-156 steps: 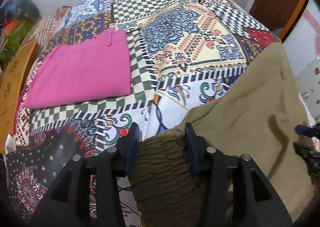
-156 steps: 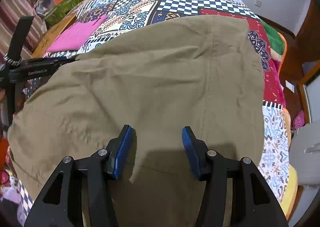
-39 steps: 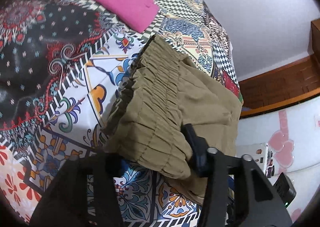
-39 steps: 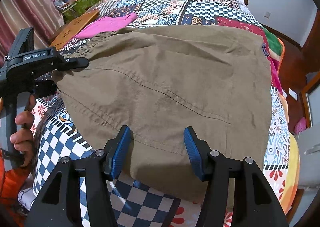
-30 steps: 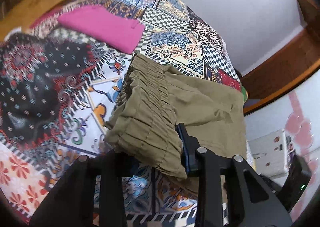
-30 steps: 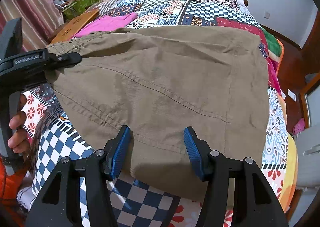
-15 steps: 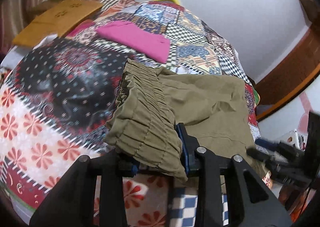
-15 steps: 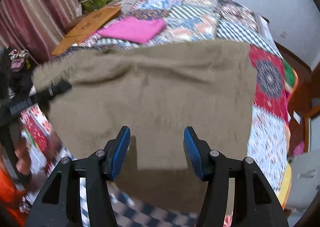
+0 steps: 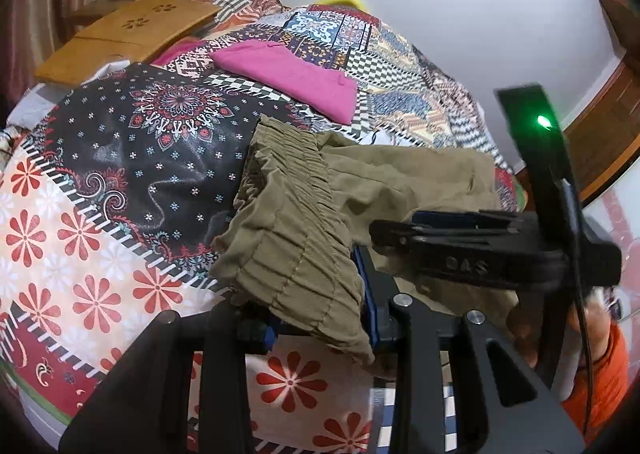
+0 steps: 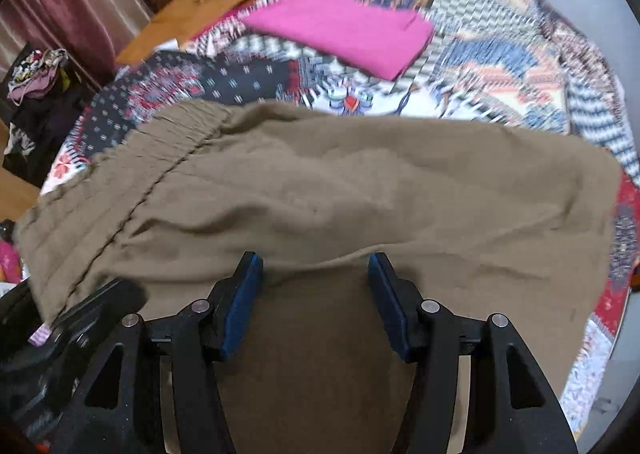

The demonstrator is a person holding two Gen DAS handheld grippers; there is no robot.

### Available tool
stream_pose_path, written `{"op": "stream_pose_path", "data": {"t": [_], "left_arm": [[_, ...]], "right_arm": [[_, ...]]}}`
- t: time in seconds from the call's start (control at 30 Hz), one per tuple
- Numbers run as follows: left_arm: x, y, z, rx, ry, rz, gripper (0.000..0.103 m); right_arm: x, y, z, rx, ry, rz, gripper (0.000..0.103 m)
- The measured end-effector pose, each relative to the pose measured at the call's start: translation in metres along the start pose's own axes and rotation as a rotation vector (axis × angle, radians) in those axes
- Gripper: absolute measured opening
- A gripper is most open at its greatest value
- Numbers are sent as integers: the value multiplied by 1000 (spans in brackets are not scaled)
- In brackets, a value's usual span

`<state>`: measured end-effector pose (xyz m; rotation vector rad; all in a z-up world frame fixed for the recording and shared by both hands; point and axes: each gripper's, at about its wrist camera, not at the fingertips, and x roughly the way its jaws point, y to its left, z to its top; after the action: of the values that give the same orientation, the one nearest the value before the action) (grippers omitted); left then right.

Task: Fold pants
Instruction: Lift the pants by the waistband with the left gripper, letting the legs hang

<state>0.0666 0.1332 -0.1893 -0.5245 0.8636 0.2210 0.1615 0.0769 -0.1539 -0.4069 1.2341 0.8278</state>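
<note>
The olive pants lie bunched on the patterned bedspread, with the gathered elastic waistband toward me. My left gripper is shut on the waistband and holds it up off the bed. In the right wrist view the pants spread wide across the frame, waistband at left. My right gripper has its blue pads apart with the pants cloth lying between and under them. The right gripper also shows in the left wrist view, close beside the left one.
A folded pink garment lies further back on the bed; it also shows in the right wrist view. A wooden board sits at the far left edge. Curtains and clutter stand to the left. A wall is behind.
Both grippers have lifted and swung the pants toward the foot of the bed. The right gripper has come in close next to the left one, folding the cloth over.
</note>
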Motion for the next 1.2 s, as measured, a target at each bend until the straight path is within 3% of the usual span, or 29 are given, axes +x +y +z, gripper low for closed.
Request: {"op": "stream_pose_path", "data": {"t": [0.17,0.33,0.5,0.7,0.9,1.2], "left_arm": [[0,4,1,-12,-2,-9,33],[-11,-7,7,46,-49,18,33],[-25,-21,15,85,-96,19,33],[-40,-50,25,149,-147,3,32],[-45,-81,31,202,-172,-23,32],[-52,-119,36,286,-199,-33,32]], "right_arm": [[-5,10,1,-50,-2,-33,54],[-38,-5,-14,12,-65,27,54],[-65,-18,-38,58,-127,21,54],[-51,-27,-67,97,-90,37,54],[-46,-19,-74,82,-125,-2,55],[-68,-45,-90,148,-173,74,55]]}}
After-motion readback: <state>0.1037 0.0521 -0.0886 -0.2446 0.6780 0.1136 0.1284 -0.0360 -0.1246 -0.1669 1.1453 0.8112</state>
